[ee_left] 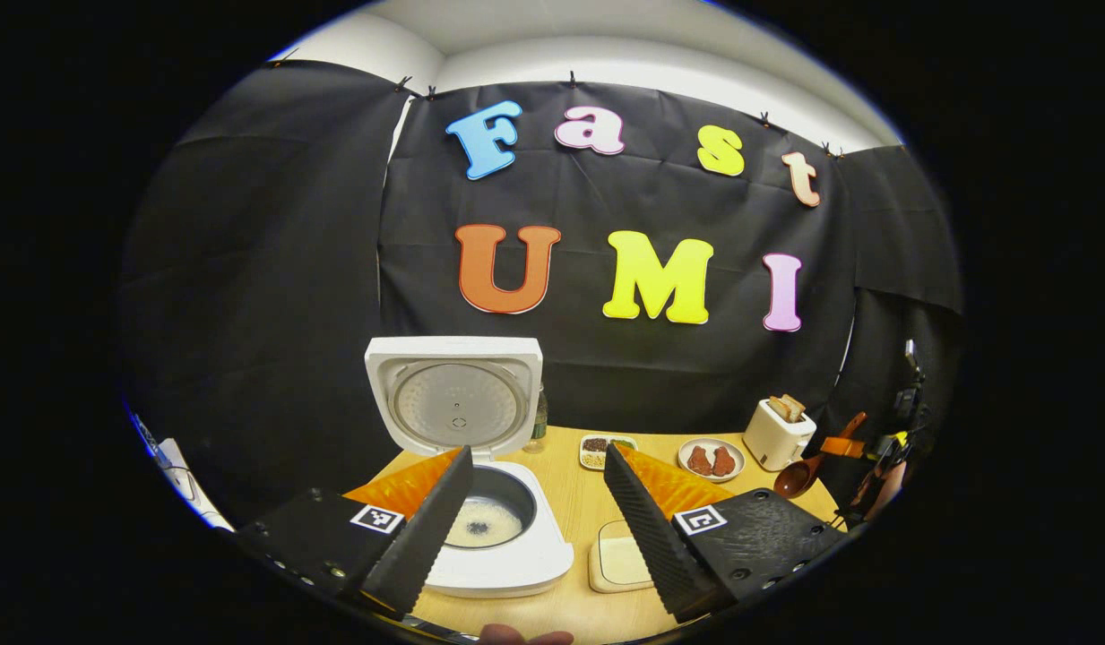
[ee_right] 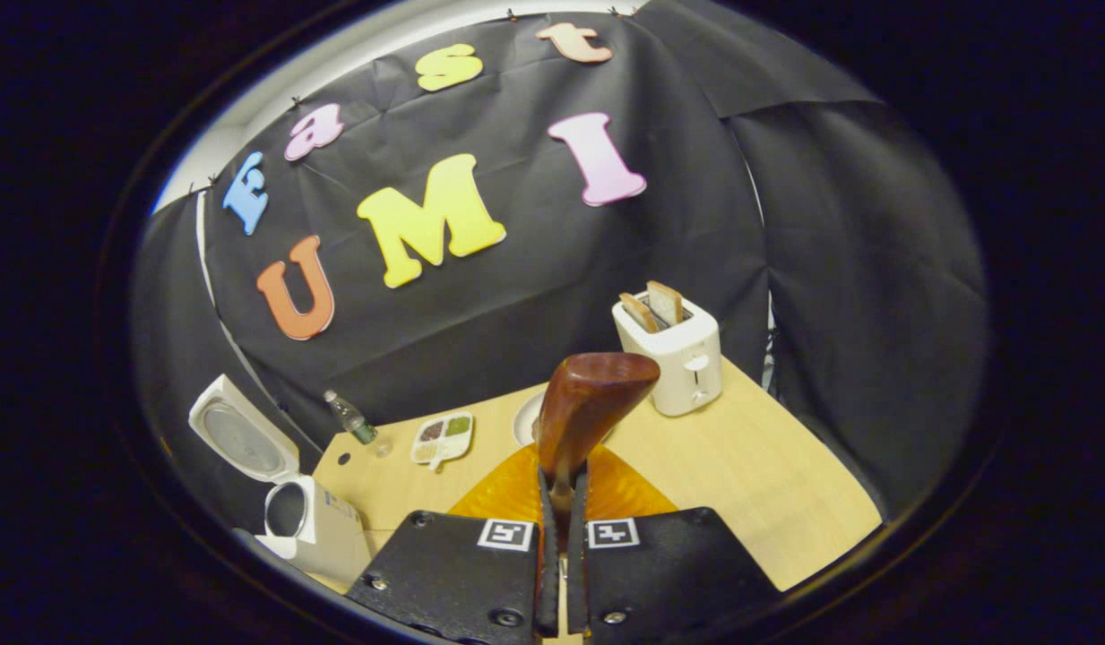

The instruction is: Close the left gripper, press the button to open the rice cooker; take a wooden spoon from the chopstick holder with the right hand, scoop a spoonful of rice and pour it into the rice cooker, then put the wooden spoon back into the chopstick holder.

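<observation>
Nearest us, the right gripper (ee_right: 559, 537) pinches the wooden spoon (ee_right: 588, 408) by its handle, bowl raised. We judge it's headed back to its holder. The left gripper (ee_left: 534, 520) hangs spread wide over the rice cooker (ee_left: 503, 551). There we see rice in the pot, lid up; the right gripper view adds the far toaster (ee_right: 673, 354).

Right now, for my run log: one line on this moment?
white rice cooker: lid up, rice inside | left gripper: open | right gripper: shut on brown wooden spoon
</observation>
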`<act>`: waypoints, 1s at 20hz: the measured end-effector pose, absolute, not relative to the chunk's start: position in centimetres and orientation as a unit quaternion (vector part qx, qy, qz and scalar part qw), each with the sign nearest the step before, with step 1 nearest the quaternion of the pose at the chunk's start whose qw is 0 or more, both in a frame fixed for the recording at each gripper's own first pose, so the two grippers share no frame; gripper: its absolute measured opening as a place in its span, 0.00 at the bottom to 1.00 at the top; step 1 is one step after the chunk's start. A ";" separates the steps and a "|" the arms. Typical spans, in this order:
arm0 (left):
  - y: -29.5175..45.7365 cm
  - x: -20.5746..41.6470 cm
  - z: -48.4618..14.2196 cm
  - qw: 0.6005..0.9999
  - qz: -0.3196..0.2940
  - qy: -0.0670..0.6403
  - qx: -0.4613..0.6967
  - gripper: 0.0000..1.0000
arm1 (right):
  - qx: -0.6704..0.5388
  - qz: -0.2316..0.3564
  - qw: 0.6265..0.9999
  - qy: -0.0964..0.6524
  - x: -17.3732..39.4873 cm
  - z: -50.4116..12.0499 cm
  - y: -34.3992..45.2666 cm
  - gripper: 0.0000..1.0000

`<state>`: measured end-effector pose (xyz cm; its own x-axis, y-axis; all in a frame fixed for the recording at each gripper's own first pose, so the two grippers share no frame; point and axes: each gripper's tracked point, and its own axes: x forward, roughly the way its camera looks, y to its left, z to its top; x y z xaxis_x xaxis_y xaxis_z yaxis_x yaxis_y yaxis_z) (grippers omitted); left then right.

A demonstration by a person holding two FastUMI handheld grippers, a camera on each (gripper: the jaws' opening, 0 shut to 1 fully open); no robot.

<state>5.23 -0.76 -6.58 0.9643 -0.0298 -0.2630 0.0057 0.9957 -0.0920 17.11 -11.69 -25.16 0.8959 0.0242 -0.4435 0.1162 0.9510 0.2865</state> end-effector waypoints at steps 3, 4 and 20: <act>-1.6 5.7 -6.4 0.989 -0.007 0.138 -0.052 0.94 | 0.147 -0.032 0.954 0.260 17.6 -29.5 -12.4 0.08; -1.7 5.7 -6.5 0.989 -0.004 0.139 -0.050 0.94 | 0.148 -0.030 0.952 0.268 17.5 -30.4 -12.3 0.09; 1.5 8.8 -4.1 0.990 0.026 0.132 -0.047 0.94 | 0.128 -0.004 0.954 0.270 17.2 -33.1 -12.0 0.67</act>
